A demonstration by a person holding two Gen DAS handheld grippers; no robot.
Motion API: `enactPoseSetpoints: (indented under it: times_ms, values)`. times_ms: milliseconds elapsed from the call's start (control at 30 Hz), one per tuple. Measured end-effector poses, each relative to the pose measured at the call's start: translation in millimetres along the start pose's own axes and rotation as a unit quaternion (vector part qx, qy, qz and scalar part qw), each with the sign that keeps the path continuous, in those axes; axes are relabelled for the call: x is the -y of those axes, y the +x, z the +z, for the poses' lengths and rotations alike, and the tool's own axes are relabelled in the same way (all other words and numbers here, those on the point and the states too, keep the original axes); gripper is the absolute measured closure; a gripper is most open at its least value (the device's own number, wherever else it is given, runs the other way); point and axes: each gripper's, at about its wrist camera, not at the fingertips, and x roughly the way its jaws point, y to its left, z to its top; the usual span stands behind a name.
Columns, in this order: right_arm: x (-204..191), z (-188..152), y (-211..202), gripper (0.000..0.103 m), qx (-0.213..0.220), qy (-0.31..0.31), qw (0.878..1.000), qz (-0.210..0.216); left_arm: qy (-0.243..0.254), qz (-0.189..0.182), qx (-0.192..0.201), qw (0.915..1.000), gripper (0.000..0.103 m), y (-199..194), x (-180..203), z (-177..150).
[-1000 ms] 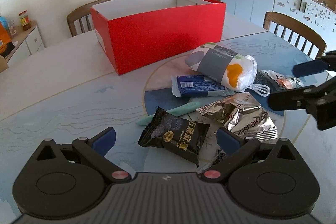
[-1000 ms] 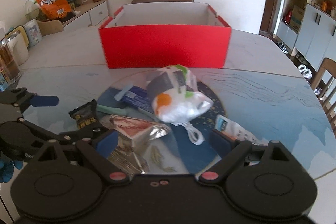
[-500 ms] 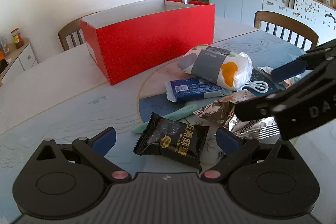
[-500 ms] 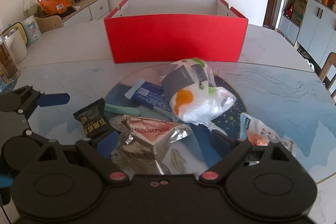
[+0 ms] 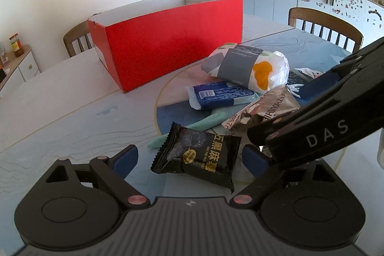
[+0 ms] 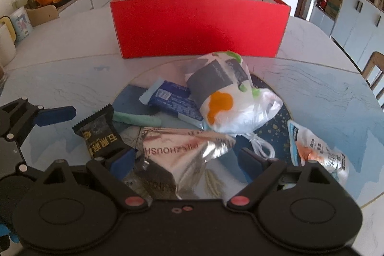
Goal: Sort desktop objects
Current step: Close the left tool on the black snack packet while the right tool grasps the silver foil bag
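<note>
Black snack packet (image 5: pixel 199 157) is lying between the left hand-held gripper's (image 5: pixel 189 157) closing, still-wide jaws, not yet pinched. Just right of it, the right hand-held gripper (image 6: pixel 184 160) is closing around the silver foil bag (image 6: pixel 182 155), pads apart. Beyond that packet, the red box (image 5: pixel 168 40) is sitting open on the tabletop (image 5: pixel 60 112).

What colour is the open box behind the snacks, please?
The box is red outside, white inside; clearest in the right wrist view.

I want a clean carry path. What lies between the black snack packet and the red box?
Only bare tabletop lies between the black snack packet and the red box; the left wrist view shows it best.
</note>
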Motion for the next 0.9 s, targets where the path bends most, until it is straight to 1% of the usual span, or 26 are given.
enactPoseSetpoints:
  times_ms: [67,100,233,300,433,467,533,567,600,667,833,900]
  values:
    - [3.9,0.8,1.0,0.014,-0.01,0.022,1.0,0.008,0.002,0.0,0.001,1.0,0.011,1.0,0.5,-0.1]
    - [5.4,1.4,0.7,0.016,-0.012,0.031,0.999,0.01,0.003,0.0,0.001,1.0,0.013,1.4,0.6,0.2]
    - [8.2,4.3,-0.2,0.026,-0.01,0.036,0.999,0.011,0.01,0.0,0.0,0.9999,0.018,3.1,2.1,0.1]
    - [11.3,4.5,1.7,0.038,-0.019,0.043,0.999,0.02,0.013,-0.002,0.0,0.9999,0.021,3.9,2.6,0.2]
    - [13.5,2.0,4.6,0.042,-0.026,0.05,0.998,0.027,0.014,-0.006,-0.003,0.9999,0.026,5.8,3.1,0.3]
    - [13.1,2.1,4.1,0.044,-0.025,0.05,0.998,0.028,0.015,-0.007,-0.004,0.9999,0.028,6.0,3.3,0.3]
    - [12.3,2.7,3.4,0.045,-0.024,0.048,0.998,0.029,0.016,-0.007,-0.004,0.9998,0.029,5.8,4.2,0.4]
    - [12.3,3.0,3.3,0.046,-0.025,0.047,0.998,0.029,0.017,-0.008,-0.004,0.9998,0.033,5.7,4.6,0.6]
    - [12.6,3.2,3.1,0.047,-0.025,0.048,0.998,0.03,0.019,-0.007,-0.004,0.9998,0.034,5.4,5.1,0.9]
    - [14.0,3.0,2.6,0.047,-0.025,0.052,0.998,0.03,0.02,-0.006,-0.006,0.9998,0.035,5.2,5.7,1.5]
    - [14.8,2.6,0.4,0.05,-0.024,0.055,0.998,0.03,0.024,-0.005,-0.008,0.9997,0.041,4.9,5.8,3.6]
    - [15.9,2.7,-1.7,0.051,-0.021,0.058,0.998,0.03,0.027,-0.005,-0.006,0.9996,0.046,4.2,6.6,3.9]
